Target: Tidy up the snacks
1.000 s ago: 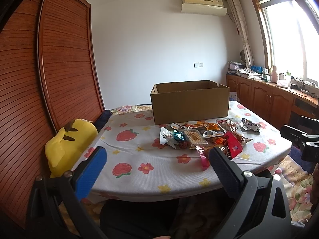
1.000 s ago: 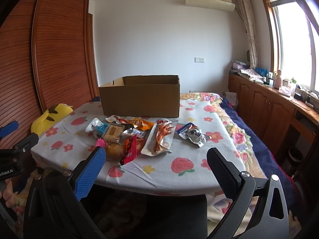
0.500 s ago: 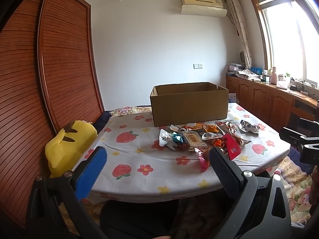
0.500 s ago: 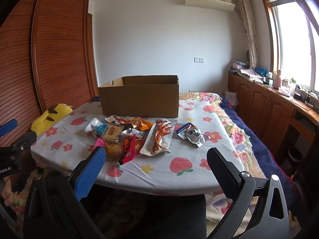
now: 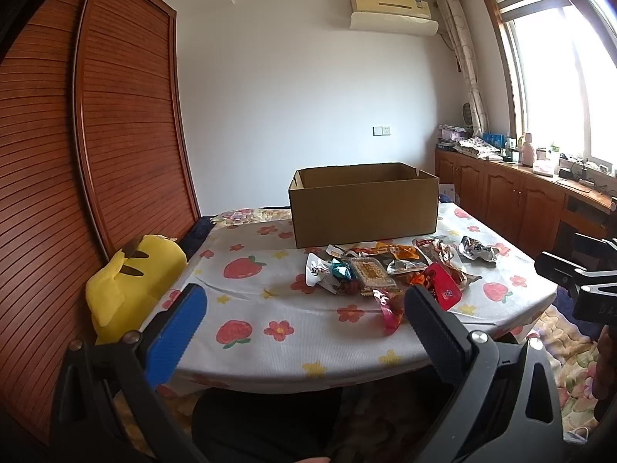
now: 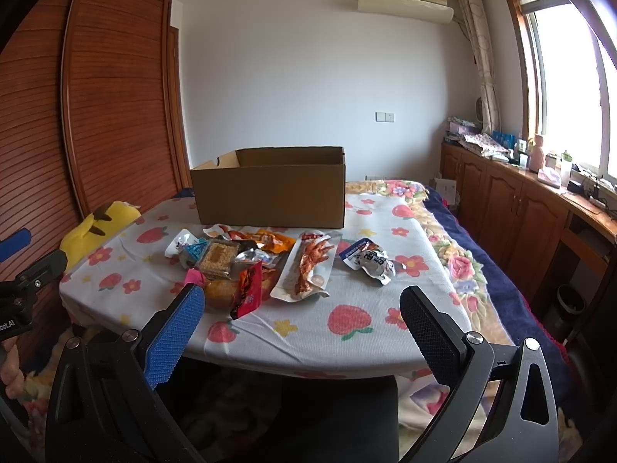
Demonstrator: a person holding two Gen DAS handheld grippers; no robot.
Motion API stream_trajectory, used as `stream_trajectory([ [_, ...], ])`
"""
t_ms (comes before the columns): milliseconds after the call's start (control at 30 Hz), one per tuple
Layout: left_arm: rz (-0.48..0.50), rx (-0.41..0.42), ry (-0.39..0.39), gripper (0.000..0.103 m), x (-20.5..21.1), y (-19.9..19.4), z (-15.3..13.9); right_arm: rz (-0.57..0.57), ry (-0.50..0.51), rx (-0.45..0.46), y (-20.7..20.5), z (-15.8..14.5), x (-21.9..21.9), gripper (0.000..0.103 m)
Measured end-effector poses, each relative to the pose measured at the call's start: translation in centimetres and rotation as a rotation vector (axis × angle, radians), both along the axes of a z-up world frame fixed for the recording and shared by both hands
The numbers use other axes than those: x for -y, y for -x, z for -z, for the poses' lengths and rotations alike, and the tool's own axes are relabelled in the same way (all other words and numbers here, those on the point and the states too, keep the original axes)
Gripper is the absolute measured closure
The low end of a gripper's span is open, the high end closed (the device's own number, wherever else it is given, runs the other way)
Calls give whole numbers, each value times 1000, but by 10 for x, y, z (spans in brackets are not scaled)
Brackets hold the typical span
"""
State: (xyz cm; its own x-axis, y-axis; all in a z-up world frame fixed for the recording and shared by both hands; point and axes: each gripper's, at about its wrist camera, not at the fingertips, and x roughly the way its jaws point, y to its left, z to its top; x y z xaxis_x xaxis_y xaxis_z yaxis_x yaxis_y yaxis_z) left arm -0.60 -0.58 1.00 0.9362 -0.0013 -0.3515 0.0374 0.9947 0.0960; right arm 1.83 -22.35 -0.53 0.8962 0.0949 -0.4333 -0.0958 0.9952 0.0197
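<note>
A heap of snack packets (image 5: 385, 272) (image 6: 246, 262) lies on a table with a strawberry-print cloth (image 5: 270, 308) (image 6: 366, 308). Behind it stands an open cardboard box (image 5: 364, 202) (image 6: 270, 189). A long clear packet of red snacks (image 6: 308, 266) and a blue-white packet (image 6: 368, 258) lie to the right of the heap. My left gripper (image 5: 304, 303) is open, held back from the table's near edge with nothing between its fingers. My right gripper (image 6: 300, 308) is open too, short of the near edge and holding nothing.
A yellow plush toy (image 5: 131, 285) (image 6: 98, 223) sits at the table's left. Wooden slatted wardrobe doors (image 5: 115, 135) line the left wall. Low wooden cabinets (image 6: 520, 208) with clutter run under the window at right. A flowered blanket (image 6: 459, 266) lies right of the table.
Both views have shifted slightly, the left one tilting upward a little so the box and snacks sit lower in it. Both grippers stay open and the snacks lie untouched.
</note>
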Motion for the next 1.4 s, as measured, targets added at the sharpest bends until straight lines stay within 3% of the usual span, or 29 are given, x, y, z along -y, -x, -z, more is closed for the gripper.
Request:
stream_trajectory([
  [533, 3, -4, 4, 0, 2, 3, 0, 3, 1, -2, 1, 0, 1, 0],
  [833, 21, -45, -4, 0, 3, -7, 9, 8, -3, -18, -2, 4, 5, 0],
  [1400, 149, -196, 54, 1, 19, -75, 37, -69, -9, -103, -59, 31, 29, 3],
])
